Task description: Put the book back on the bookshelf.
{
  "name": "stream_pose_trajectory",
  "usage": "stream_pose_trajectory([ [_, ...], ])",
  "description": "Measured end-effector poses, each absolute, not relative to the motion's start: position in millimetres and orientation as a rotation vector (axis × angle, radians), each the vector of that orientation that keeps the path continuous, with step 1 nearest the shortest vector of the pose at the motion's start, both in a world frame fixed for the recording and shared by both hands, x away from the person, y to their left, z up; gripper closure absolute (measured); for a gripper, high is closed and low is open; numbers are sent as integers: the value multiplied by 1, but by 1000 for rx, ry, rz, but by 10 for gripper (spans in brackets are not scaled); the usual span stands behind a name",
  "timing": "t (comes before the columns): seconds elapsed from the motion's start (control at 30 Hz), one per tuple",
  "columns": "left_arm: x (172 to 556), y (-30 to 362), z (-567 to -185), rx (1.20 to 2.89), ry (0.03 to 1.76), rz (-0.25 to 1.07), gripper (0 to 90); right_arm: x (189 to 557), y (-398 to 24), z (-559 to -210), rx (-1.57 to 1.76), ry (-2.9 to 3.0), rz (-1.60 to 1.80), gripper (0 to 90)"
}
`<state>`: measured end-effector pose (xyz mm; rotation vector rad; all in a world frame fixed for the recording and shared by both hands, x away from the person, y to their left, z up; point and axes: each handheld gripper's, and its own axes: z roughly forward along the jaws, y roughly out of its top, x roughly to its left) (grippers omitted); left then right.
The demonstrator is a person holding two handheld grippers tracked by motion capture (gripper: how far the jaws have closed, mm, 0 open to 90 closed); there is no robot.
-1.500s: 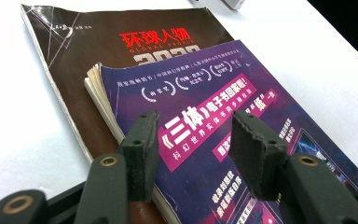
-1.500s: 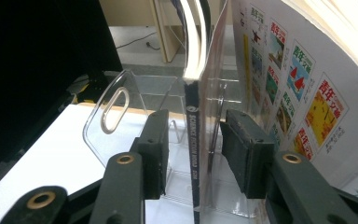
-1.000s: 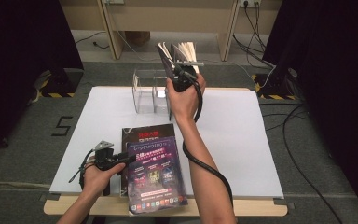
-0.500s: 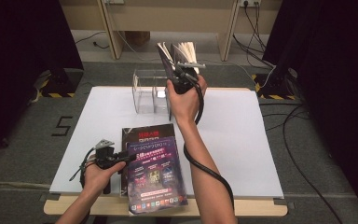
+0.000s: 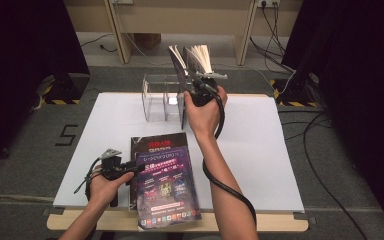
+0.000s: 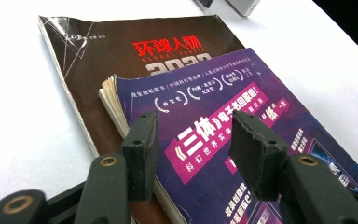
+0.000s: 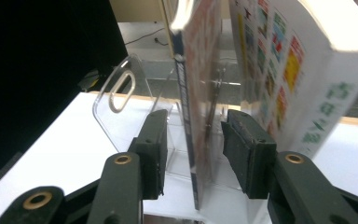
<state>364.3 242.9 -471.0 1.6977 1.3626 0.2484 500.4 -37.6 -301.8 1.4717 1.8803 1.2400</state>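
Two books [image 5: 192, 60] stand upright in the clear rack [image 5: 155, 97] at the table's 12 o'clock edge, their pages fanned at the top. In the right gripper view a thin book [image 7: 196, 93] rises between the jaws, with daylight visible on both sides of it, so the right gripper [image 5: 197, 92] is released around the cover rather than clamped on it; a thicker book [image 7: 298, 70] leans at 2 o'clock from the pads. The rack's transparent wall with its slot handle [image 7: 119, 91] stands at 10 o'clock from the thin book.

Toward 6 o'clock on the white table [image 5: 280, 150] lies a stack: a purple booklet [image 5: 167, 187] resting on a dark magazine [image 5: 155, 142], the magazine's red title showing beyond the booklet's far edge. The left gripper [image 5: 130, 167] sits at 9 o'clock of this stack. In the left gripper view its jaws stand apart over the purple booklet [image 6: 242, 135], gripping nothing; whether the pads touch the cover cannot be told.
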Motion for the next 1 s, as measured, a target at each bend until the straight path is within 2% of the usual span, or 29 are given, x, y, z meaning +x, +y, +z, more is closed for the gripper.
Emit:
stream_pose_trajectory([
  [0.53, 363, 251, -473, 1687, 1407, 278, 539, 481, -71, -342, 1548, 1955, 1198, 598],
  [1.0, 367, 246, -481, 1701, 1426, 266, 563, 452, -73, -405, 1608, 2149, 1090, 587],
])
